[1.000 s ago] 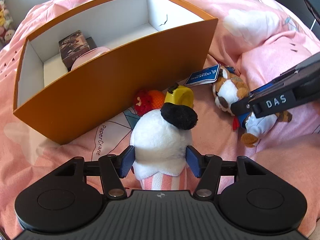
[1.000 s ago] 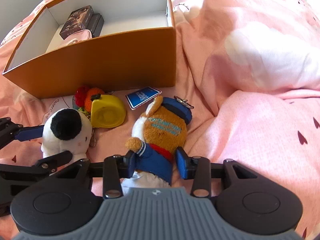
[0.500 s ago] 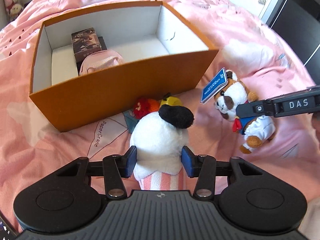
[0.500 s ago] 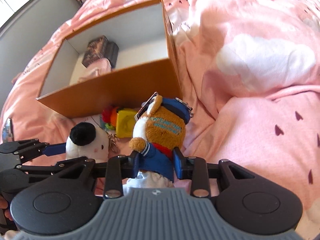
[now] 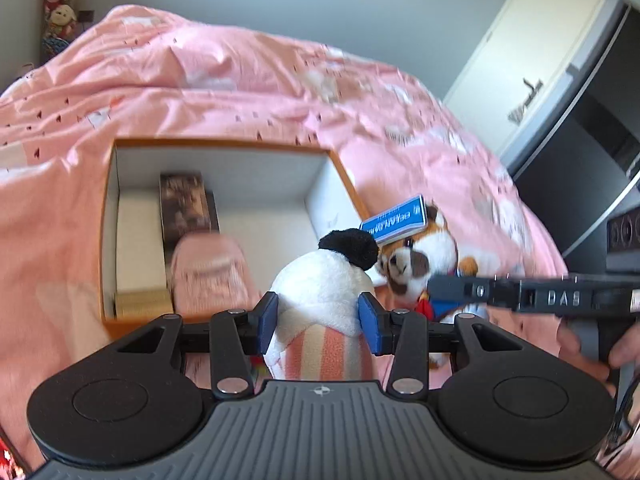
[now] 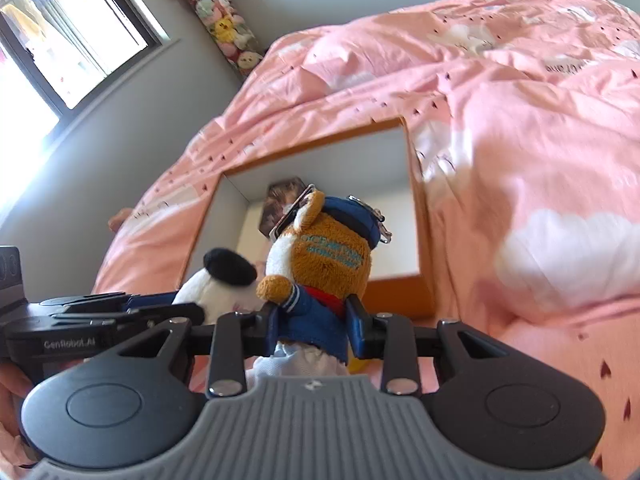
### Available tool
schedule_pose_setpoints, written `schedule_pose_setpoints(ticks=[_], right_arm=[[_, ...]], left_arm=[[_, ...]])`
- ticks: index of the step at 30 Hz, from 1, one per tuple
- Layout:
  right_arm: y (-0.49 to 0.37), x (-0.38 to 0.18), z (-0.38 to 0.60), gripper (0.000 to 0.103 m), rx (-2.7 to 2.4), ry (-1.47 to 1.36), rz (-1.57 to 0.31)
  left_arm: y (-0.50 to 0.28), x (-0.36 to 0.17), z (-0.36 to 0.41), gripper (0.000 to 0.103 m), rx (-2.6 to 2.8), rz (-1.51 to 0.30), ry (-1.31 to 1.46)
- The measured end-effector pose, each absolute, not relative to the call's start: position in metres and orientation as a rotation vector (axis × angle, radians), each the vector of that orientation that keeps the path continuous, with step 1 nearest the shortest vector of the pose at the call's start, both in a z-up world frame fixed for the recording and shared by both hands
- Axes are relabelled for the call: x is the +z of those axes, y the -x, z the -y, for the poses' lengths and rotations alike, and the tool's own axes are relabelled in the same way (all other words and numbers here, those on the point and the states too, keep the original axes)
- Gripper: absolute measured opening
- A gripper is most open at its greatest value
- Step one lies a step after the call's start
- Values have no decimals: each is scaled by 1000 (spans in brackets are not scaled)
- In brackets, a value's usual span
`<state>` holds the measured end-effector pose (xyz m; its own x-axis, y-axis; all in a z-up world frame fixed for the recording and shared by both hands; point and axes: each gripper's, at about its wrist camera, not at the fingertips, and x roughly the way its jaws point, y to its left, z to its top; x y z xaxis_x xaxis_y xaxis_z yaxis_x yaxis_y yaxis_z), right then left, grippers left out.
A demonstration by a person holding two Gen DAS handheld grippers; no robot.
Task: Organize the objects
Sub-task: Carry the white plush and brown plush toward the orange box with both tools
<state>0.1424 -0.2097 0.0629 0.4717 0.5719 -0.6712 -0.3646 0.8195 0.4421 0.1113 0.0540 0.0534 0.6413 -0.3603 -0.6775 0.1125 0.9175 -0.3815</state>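
a pink bedspread (image 5: 224, 80) with small dark hearts and white clouds covers the bed, rumpled toward its far edge. on it sits an orange box (image 5: 107, 216), open, white inside, with a dark carton (image 5: 182, 204) and a pink pouch (image 5: 208, 268) at its left end. the left gripper (image 5: 318, 316), whose jaws have just been closing, is clenched on a white plush (image 5: 324, 280) with a black ear, held above the box's near wall. the right gripper (image 6: 314, 328) grasps a brown plush (image 6: 328, 256) in a blue jacket and cap, just beside the white one, over the box's right end. grey walls rise behind the bed; a window (image 6: 60, 36) glows at left, a column of soft toys (image 6: 218, 16) hangs in the corner, and a white door (image 5: 536, 48) stands beyond the bed's right edge.
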Motion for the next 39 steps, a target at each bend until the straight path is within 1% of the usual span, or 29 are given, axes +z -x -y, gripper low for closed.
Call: schedule_pose_setpoints(ticks=[4, 7, 13, 18, 26, 28, 34, 39], right_arm=[[-168, 73, 200, 35, 600, -266, -880], [-191, 73, 193, 35, 578, -259, -882], [-242, 46, 176, 35, 564, -258, -970], [-266, 16, 162, 35, 539, -172, -1053], [-280, -9, 145, 35, 532, -24, -1148], [-284, -13, 141, 36, 522, 13, -1172], [-289, -18, 127, 36, 533, 136, -1221], [-293, -21, 116, 40, 541, 237, -1258]], left_arm=[[-141, 56, -64, 49, -230, -789, 414], [-164, 47, -67, 49, -190, -779, 459], [-200, 10, -70, 49, -158, -824, 563], [-215, -26, -72, 49, -140, -914, 619], [-219, -48, -65, 48, -173, -982, 576], [-221, -49, -61, 47, -182, -994, 547], [-226, -47, -54, 47, -212, -1028, 446], [-228, -45, -46, 46, -245, -1043, 341]])
